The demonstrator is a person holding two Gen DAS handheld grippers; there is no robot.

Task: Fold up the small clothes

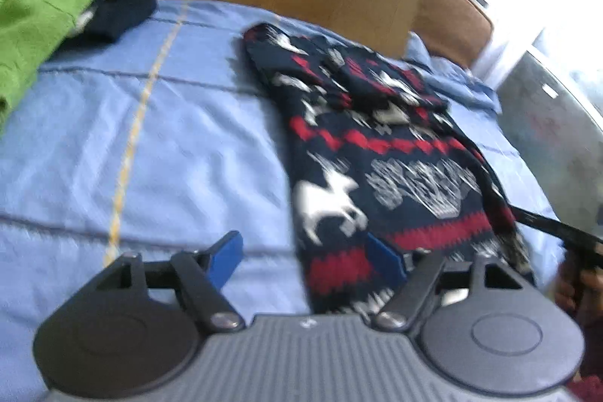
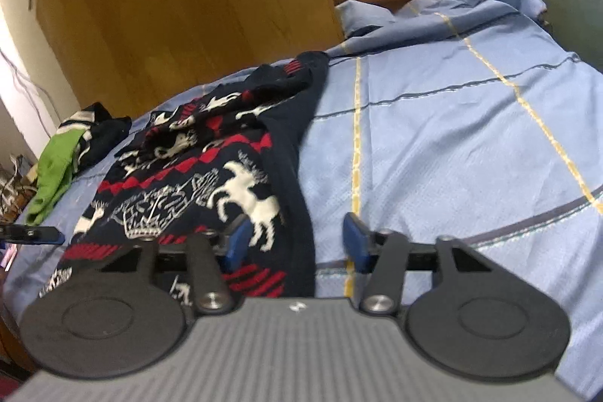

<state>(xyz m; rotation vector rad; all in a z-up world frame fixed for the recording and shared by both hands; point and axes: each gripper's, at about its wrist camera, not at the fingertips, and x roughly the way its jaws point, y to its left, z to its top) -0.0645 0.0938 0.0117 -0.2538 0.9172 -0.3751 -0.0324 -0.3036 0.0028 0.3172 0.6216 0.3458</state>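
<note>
Left hand-held gripper [image 1: 307, 259], nearest, jaws apart and empty over the near hem of the patterned sweater [image 1: 377, 153]; right hand-held gripper [image 2: 296, 243] likewise apart. Sweater lies lengthwise on the bed [image 2: 452, 138], running away from both; neither is clearly nearer.

- Sweater [image 2: 211, 176]: knitted cloth, matt, coarse.
- Bedsheet [image 2: 452, 138]: woven cloth, matt, faintly textured.
- Headboard [image 2: 181, 10]: wood, smooth, slight sheen.
- Right gripper [image 2: 296, 243]: matt black plastic, metal pivot screws.

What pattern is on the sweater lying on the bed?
Dark navy sweater with white reindeer, snowflakes and red zigzag bands; clearest in the right wrist view.
</note>
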